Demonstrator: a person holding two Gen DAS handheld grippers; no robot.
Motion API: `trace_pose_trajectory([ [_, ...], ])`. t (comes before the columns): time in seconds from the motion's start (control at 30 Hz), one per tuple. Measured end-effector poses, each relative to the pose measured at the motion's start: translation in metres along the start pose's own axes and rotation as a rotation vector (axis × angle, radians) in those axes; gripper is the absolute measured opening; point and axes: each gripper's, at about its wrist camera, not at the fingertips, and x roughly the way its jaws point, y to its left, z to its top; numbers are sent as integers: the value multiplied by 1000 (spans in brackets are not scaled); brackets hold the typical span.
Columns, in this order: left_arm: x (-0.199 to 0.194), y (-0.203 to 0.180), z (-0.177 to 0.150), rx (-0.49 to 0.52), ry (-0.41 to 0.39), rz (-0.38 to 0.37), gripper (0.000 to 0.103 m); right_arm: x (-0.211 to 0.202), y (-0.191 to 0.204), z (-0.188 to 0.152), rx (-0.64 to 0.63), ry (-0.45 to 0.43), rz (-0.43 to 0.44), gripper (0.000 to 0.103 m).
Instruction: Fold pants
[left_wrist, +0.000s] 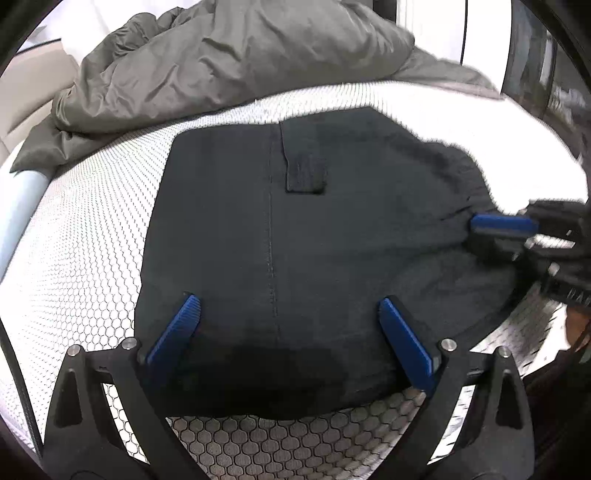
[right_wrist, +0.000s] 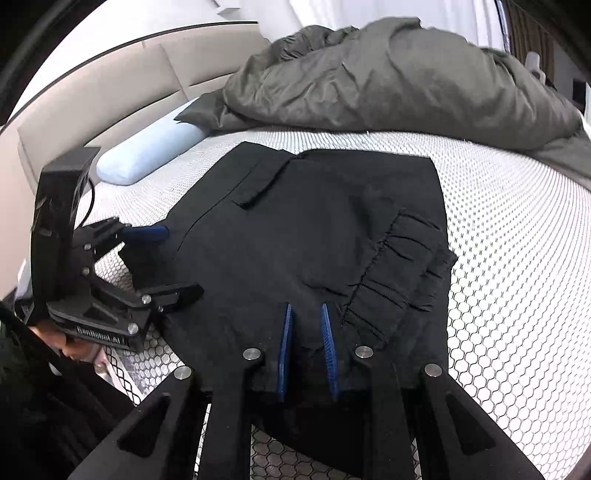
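Pants (right_wrist: 314, 236) lie on the mattress (right_wrist: 517, 221), duvet (right_wrist: 388, 81) behind them.

Bed (right_wrist: 517, 258): I have bare mattress right of the pants (right_wrist: 314, 240). Far side blocked by heaped duvet (right_wrist: 388, 81); pillow (right_wrist: 147, 155) at far left.

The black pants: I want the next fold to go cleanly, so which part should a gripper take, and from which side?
Probably the gathered waistband of the black pants, approached from the near edge of the bed. The ruffled elastic stands thicker than the flat fabric, so fingers can pinch it. The right gripper already sits beside it, narrowed over cloth; the left gripper is open.
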Motion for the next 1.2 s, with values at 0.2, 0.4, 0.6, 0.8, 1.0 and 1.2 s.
trace_pose_trajectory([
  [0.2, -9, 36, 30, -104, -75, 34, 96, 10, 14, 29, -32, -7, -44, 27],
  [0.4, 39, 60, 41, -101, 75, 45, 87, 65, 26, 59, -106, 134, -94, 26],
  [0.6, 32, 87, 29, -176, 77, -41, 89, 56, -12, 53, -52, 144, -115, 24],
  [0.8, 0, 95, 49, -204, -46, -34, 85, 50, -7, 62, -37, 114, -67, 39],
  [1.0, 59, 98, 93, -169, 70, 166, 86, 76, -1, 99, -20, 123, -63, 41],
  [1.2, 71, 127, 86, -281, 130, 63, 90, 82, -34, 87, 5, 198, -89, 40],
])
